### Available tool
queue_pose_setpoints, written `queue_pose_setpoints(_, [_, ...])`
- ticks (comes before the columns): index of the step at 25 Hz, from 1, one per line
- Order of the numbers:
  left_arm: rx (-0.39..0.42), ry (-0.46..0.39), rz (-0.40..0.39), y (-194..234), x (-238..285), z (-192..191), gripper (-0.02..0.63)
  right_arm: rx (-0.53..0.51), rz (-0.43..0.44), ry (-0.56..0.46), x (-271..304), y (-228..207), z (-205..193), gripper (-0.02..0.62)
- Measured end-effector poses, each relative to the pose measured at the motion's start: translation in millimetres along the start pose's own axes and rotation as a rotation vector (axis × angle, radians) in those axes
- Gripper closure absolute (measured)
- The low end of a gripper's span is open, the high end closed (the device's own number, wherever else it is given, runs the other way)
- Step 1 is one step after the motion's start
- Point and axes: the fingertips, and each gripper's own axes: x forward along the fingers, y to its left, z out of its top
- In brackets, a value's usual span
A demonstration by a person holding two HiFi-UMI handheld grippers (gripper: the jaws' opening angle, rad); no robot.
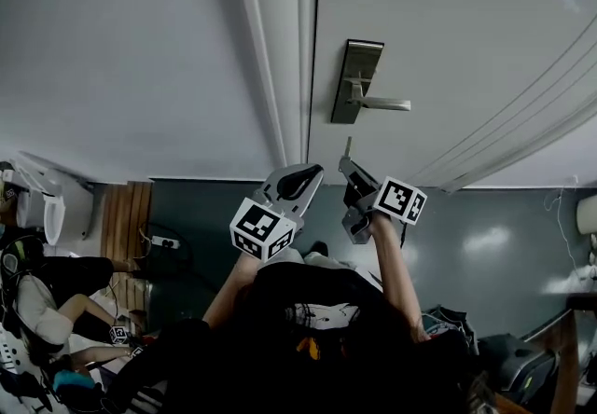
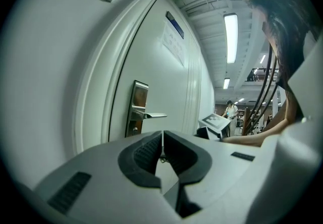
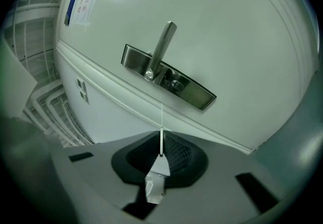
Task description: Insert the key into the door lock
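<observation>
The right hand-held gripper (image 3: 161, 155) pinches the thin, stiff, light key (image 3: 161, 129) by its head, blade aimed at twelve o'clock, short of the lock (image 3: 176, 84), while the left hand-held gripper (image 2: 162, 152) is closed and empty.

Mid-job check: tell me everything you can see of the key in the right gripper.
The thin silver metal key shows edge-on, its near end pinched between the shut dark pads of the right gripper. Its blade sticks straight out towards the brushed steel lock plate, tip short of it, over bare white door. Nothing else touches it.
</observation>
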Motion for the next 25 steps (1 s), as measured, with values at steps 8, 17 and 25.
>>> queue_pose_setpoints(8, [0.029,-0.011,-0.002,-3.1,21.3,1.0,0.591,0.002,0.031,0.039,23.2,-17.1,22.8,0.574])
queue_pose_setpoints(17, [0.052,-0.013,0.005,-2.4,35.5,2.1,0.591,0.116,0.082,0.028,48.3,-40.1,50.2,0.574])
queue_pose_setpoints(25, [0.056,-0.007,0.016,-7.2,37.3,-0.6,0.591,0.174,0.148,0.038,59.0,-37.9,68.8,0.574])
